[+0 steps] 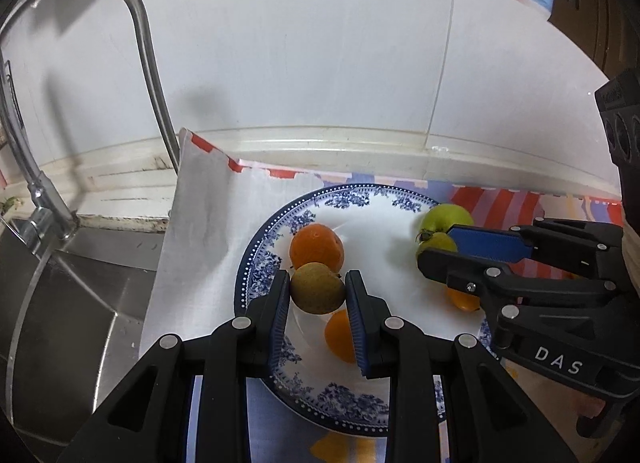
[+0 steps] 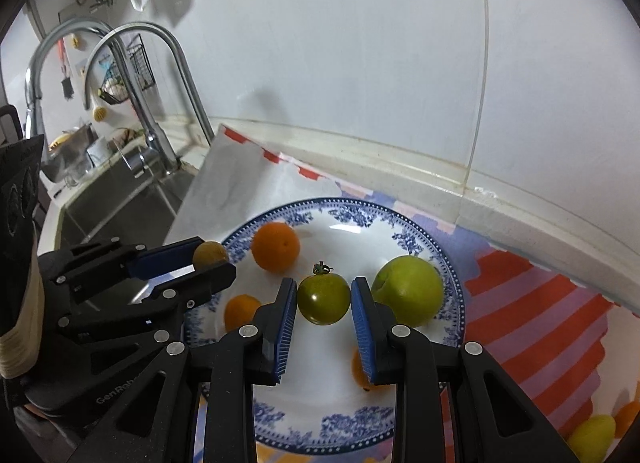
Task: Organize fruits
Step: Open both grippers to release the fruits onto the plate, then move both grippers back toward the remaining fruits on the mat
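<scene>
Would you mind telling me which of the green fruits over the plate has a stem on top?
The small dark green fruit, gripped between the right gripper fingers, has the stem and leafy cap. The larger pale green fruit beside it lies on the plate and shows none.

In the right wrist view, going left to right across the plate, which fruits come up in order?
Small brownish-green fruit in the left gripper → round orange → dark green stemmed tomato in the right gripper → large light-green apple.

An orange [image 2: 360,371] sits half hidden behind the right hand-held gripper [image 2: 324,299].
</scene>
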A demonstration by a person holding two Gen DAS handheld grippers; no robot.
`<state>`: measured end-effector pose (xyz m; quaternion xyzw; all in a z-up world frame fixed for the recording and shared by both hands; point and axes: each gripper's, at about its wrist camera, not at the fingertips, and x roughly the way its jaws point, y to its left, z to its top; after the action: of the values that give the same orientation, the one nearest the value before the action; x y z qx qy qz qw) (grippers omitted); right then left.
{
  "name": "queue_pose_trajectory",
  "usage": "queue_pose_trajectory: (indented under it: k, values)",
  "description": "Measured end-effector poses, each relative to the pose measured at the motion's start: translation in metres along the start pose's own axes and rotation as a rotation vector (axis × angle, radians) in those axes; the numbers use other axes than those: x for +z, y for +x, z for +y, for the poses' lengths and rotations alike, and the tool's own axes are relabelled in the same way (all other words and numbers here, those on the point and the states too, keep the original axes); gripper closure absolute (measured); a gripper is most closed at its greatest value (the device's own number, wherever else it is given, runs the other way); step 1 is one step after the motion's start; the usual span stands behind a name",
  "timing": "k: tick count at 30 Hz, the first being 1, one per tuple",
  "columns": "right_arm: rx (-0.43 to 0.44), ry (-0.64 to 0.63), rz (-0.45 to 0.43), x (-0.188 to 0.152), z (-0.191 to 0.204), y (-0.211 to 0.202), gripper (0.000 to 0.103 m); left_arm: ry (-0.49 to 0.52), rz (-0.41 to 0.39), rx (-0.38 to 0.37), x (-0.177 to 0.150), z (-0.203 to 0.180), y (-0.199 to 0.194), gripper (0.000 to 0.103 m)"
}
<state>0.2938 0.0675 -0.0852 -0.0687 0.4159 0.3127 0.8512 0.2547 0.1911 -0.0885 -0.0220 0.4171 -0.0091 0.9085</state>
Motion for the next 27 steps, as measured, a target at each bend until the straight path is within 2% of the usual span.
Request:
queue_pose_trajectory:
  k: [16, 20, 27]
  values:
    - [-0.008, 0.011, 0.024, -0.002, -0.001, 0.011, 0.072, -0.012, 0.02, -0.012, -0.008, 0.001, 0.01, 0.073]
    - [-0.011, 0.009, 0.015, -0.002, 0.0, 0.007, 0.068, -0.015, 0.007, -0.002, -0.009, 0.001, 0.001, 0.069]
    - [-0.01, 0.016, -0.019, -0.002, 0.002, -0.012, 0.068, -0.024, -0.03, 0.035, -0.007, -0.003, -0.025, 0.069]
